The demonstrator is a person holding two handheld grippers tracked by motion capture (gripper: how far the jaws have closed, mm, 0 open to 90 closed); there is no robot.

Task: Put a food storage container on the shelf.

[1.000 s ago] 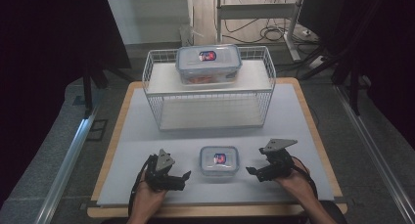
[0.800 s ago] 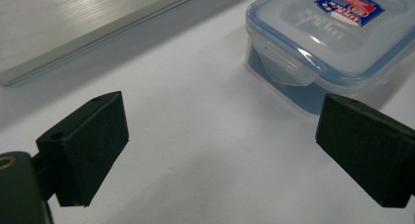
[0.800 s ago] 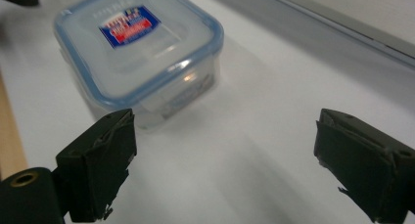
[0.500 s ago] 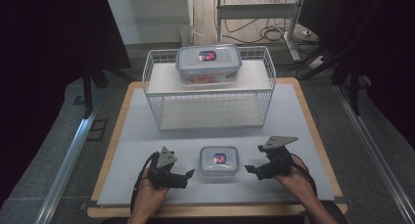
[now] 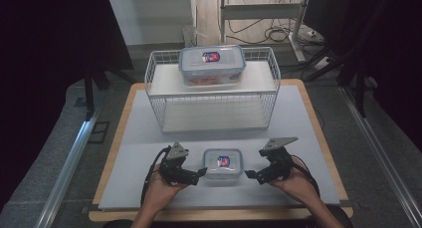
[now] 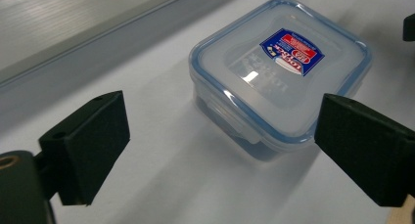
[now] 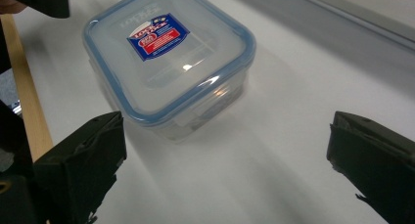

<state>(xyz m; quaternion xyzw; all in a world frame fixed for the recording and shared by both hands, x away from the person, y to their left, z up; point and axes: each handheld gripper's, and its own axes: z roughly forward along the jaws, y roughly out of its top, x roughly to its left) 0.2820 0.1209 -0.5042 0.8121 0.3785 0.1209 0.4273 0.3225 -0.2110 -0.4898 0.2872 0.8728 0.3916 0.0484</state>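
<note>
Grey table (image 5: 149, 138); grippers (image 5: 201, 174) (image 5: 251, 175) flanking small container (image 5: 223, 163), jaws apart

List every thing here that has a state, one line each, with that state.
Small square clear plastic container with blue-rimmed lid: lid on, upright on the grey mat, untouched.
Large clear plastic container with blue-rimmed lid: lid on, resting on top of the rack.
White wire rack: upright; lower shelf bare.
Left gripper: jaws open, beside the small container.
Right gripper: jaws open, beside it, apart.
</note>
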